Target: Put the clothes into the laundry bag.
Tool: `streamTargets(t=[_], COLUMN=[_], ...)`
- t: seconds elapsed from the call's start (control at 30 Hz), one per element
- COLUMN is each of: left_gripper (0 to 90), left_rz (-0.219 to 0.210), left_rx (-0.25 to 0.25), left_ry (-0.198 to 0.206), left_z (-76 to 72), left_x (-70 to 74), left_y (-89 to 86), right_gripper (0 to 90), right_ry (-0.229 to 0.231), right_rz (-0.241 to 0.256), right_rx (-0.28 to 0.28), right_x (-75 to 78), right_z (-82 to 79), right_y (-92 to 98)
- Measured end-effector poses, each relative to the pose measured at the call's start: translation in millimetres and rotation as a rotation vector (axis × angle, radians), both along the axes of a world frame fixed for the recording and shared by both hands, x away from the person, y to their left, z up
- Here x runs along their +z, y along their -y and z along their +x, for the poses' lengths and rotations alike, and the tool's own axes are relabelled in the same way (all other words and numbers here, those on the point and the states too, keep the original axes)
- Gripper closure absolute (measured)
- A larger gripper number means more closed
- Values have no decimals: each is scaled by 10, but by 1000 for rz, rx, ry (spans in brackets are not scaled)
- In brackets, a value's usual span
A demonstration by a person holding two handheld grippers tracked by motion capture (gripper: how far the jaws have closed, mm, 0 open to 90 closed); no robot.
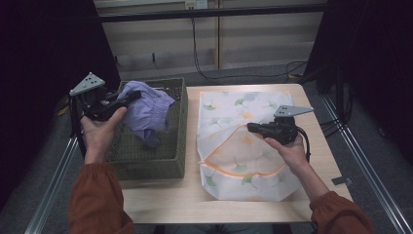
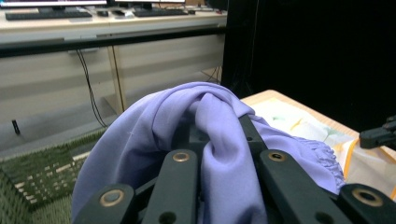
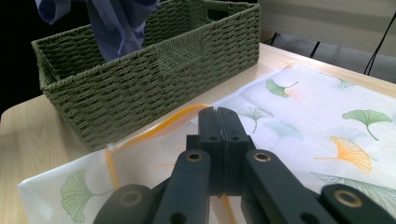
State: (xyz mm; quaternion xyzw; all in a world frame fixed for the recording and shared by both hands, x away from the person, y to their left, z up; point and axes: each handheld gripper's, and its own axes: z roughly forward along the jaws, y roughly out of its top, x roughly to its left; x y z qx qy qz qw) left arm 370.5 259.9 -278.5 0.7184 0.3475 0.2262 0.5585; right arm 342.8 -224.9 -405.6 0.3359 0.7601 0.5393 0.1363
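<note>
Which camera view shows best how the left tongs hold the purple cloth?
The left gripper view: the purple cloth is pinched between the left tongs. The high view shows it hanging over the basket; the right gripper view shows its lower end.

Left hand (image 1: 99, 131) holds left gripper (image 1: 130, 97) raised, palm up, fingers (image 2: 180, 182) pointing right and clamped on purple cloth (image 2: 154, 140). Left forearm in rust sleeve (image 1: 95, 200) comes from bottom left. Right hand (image 1: 290, 148) holds right gripper (image 1: 251, 127) low, pointing left toward the other arm, fingers (image 3: 219, 140) pressed together with cloth of bag (image 3: 303, 112) pinched between them. Right forearm angles in from bottom right, wrist bent slightly inward. Grey plate tops each gripper.
</note>
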Motion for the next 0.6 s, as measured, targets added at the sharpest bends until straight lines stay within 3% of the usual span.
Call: streamTargets(t=[0.6], left_gripper=[819], left_rz=[-54], left_rx=[9], left_ry=[108], left_z=[-227], left_x=[166], left_y=[-77], right_gripper=[900], right_ry=[1], right_rz=[-4], right_rx=[2], right_x=[-2], right_z=[-2], right_y=[-15])
